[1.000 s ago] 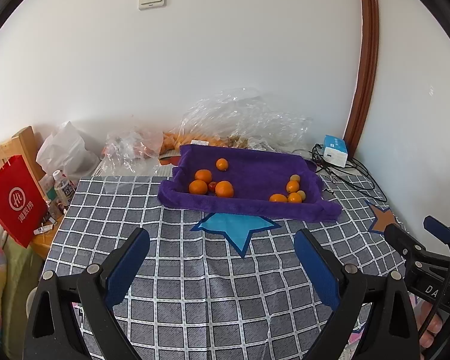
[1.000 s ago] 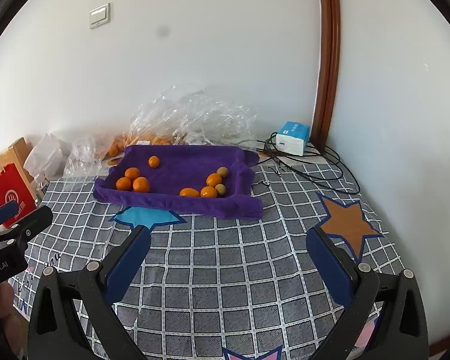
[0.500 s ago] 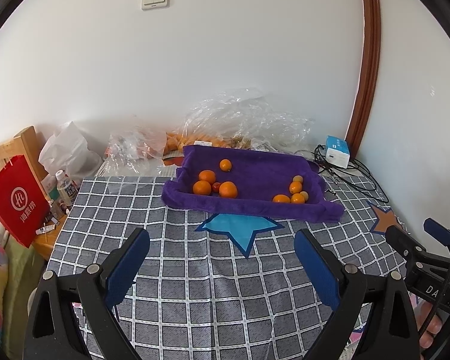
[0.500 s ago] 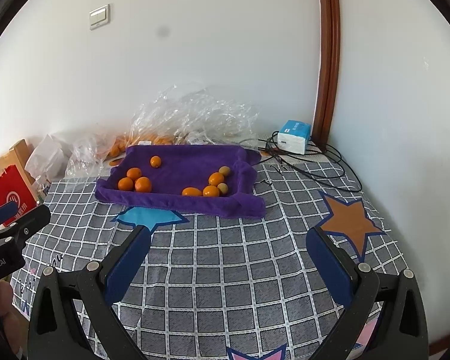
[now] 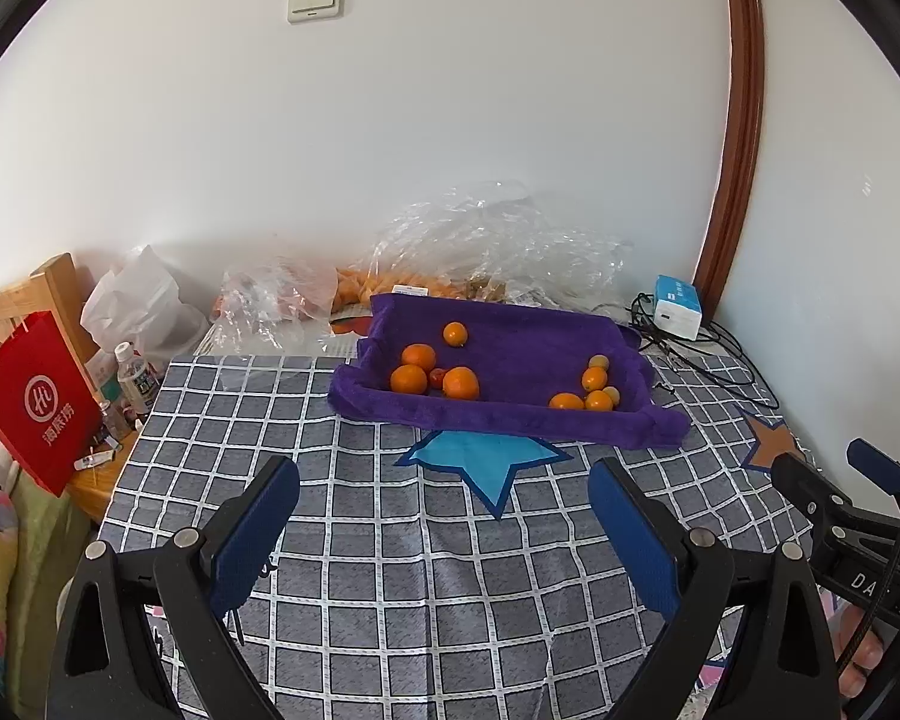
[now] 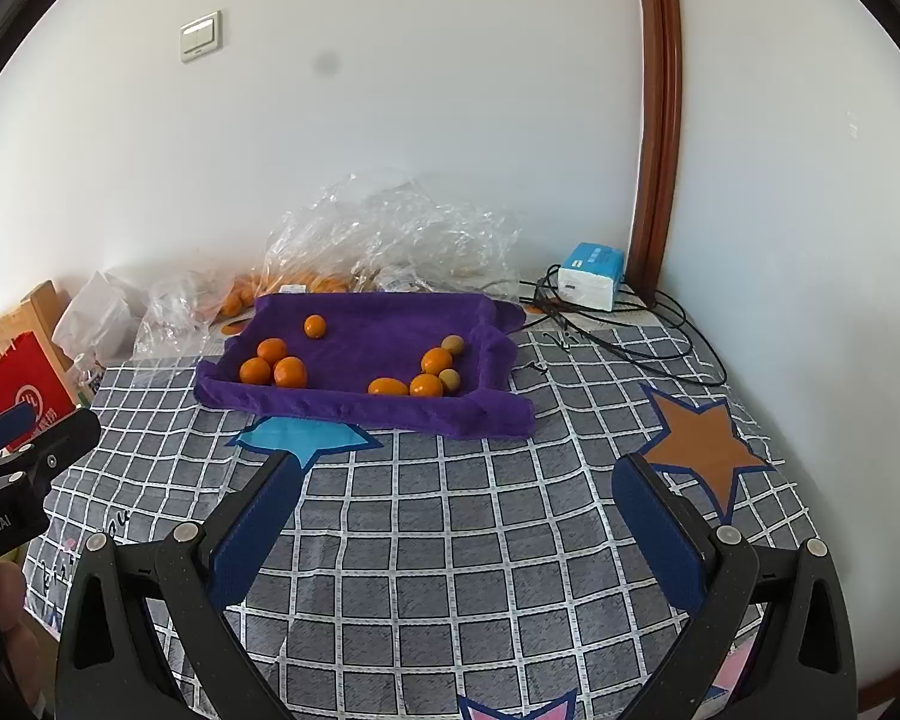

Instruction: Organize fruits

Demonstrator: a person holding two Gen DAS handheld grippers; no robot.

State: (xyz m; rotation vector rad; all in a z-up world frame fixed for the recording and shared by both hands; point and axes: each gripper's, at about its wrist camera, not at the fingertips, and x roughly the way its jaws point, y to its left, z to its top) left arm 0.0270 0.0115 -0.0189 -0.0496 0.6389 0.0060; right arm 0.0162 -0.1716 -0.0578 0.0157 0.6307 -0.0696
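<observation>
Left wrist view: left gripper (image 5: 444, 501), jaws spread wide, empty, above the checked tablecloth (image 5: 390, 570). Right gripper (image 6: 450, 498), jaws likewise spread, empty. Purple cloth-lined tray (image 5: 570, 420) toward the surface's far edge, well apart from both grippers; open cloth lies between. Oranges (image 5: 435, 378), clustered at the tray's left end; smaller fruits (image 5: 591, 393) at its right end; middle of tray bare. Clear plastic bags (image 5: 498, 240) just behind the tray, against the wall. Red paper bag (image 5: 39, 402) past the surface's left edge.

Both wrist views face purple tray (image 5: 510, 354) across table, side by side.
</observation>
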